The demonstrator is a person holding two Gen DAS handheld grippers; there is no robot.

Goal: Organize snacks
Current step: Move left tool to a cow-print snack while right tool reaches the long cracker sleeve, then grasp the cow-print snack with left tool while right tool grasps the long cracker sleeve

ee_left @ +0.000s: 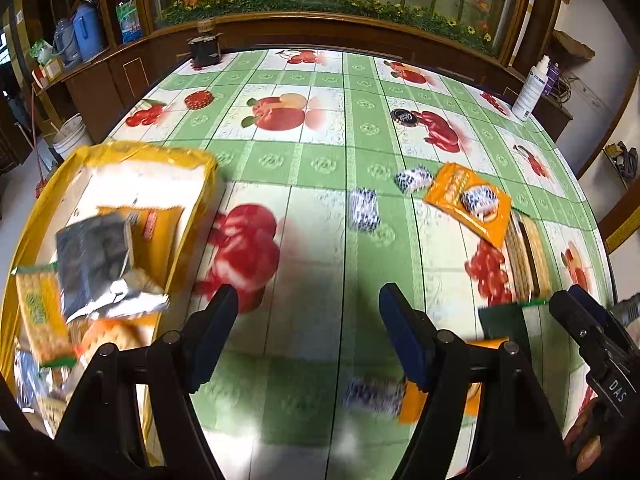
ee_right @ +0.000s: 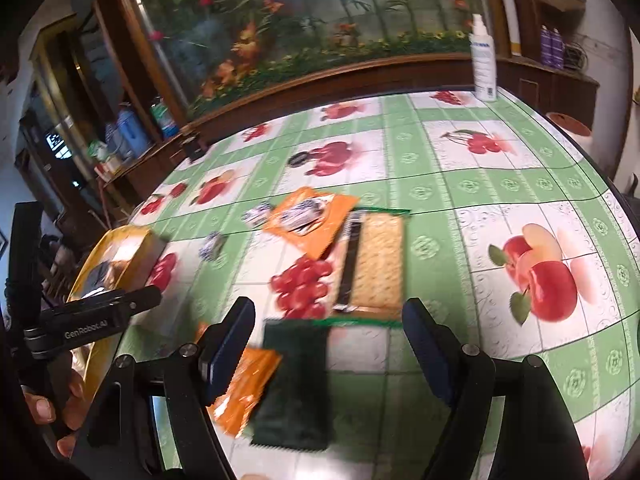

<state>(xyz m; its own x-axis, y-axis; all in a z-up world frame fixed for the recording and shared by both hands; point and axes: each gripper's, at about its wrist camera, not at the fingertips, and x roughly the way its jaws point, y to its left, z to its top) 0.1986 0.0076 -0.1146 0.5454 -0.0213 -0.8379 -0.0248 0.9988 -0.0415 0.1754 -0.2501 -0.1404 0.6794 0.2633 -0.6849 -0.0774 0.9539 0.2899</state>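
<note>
Tablecloth [ee_right: 500,184] bears 1 cracker packet [ee_right: 378,260], long axis pointing away.

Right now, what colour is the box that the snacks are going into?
Yellow outside with a pale lining; the box shows best in the left wrist view.

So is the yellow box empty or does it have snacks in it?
Not empty. The yellow box already holds several snack packets, piled together.

Box [ee_left: 120,160] of snacks at the desk's [ee_left: 312,168] left edge, loose packets [ee_left: 466,198] to its right, crackers [ee_right: 380,260] beside them, bottle [ee_right: 483,60] far right.
</note>
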